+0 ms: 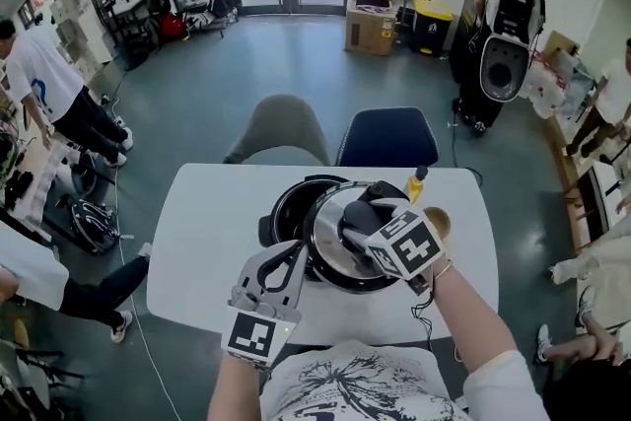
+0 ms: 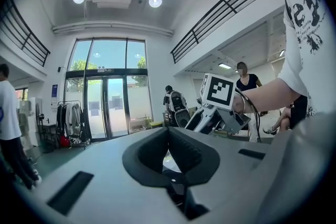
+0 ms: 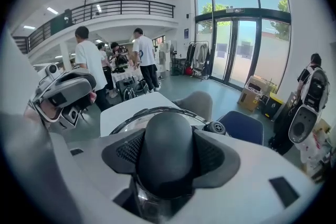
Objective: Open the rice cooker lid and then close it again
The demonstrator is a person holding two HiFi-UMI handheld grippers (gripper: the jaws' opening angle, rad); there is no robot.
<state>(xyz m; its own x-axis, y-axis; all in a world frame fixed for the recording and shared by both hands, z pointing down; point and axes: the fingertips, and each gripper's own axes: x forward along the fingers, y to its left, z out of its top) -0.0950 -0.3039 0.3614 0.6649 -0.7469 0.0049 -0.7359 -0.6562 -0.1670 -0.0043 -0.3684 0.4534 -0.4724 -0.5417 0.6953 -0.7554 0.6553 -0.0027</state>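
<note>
The right gripper is clamped around the black knob of the lid. The lid hangs tilted, offset toward 4 o'clock from the open rice cooker on the table. The left gripper, at the pot's 7 o'clock, has its pads together on nothing. Closing well likely means levelling the lid, centring it over the rim, then lowering it before releasing.

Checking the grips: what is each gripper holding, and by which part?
The right gripper clamps the lid by its black knob; the left gripper holds nothing.
</note>
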